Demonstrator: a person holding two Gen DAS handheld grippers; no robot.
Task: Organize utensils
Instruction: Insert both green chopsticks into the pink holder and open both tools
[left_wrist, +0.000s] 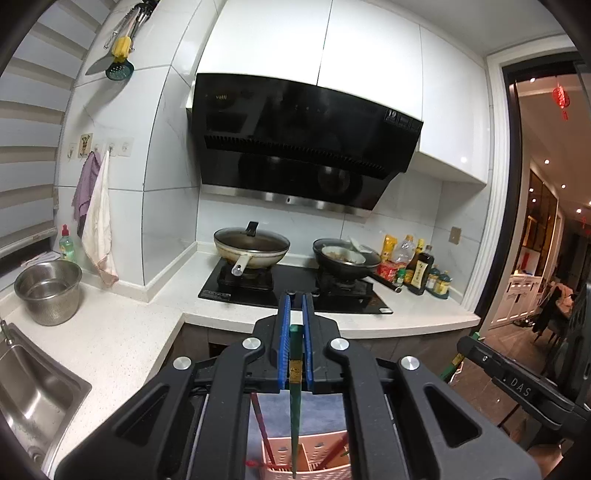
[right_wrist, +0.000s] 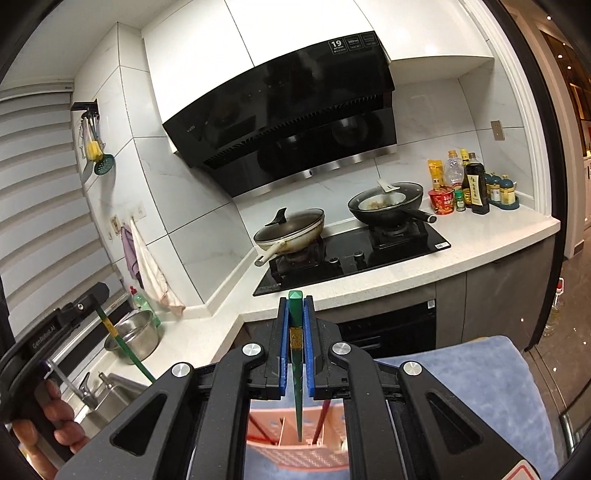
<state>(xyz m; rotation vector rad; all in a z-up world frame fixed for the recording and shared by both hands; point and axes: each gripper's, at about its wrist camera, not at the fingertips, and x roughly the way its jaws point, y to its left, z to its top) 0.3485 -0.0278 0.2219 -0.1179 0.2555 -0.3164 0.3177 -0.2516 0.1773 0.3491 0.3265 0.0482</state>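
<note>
A: What have I got in the left gripper (left_wrist: 295, 325)?

B: Its blue pads are pinched tight on a dark green chopstick with a gold band (left_wrist: 295, 387), which hangs tip-down over the pink perforated plastic utensil basket (left_wrist: 314, 469) just below.

A: And my right gripper (right_wrist: 295, 328)?

B: Same story, jaws closed on a second green chopstick (right_wrist: 296, 354), its tip just above that basket (right_wrist: 295, 450). Red chopsticks (right_wrist: 320, 421) already lean inside it, and the basket sits on a blue towel (right_wrist: 461, 387).

A: I can see a hand (right_wrist: 55, 421) on the left gripper's handle at near left, with the stove (right_wrist: 354, 258) far behind
</note>
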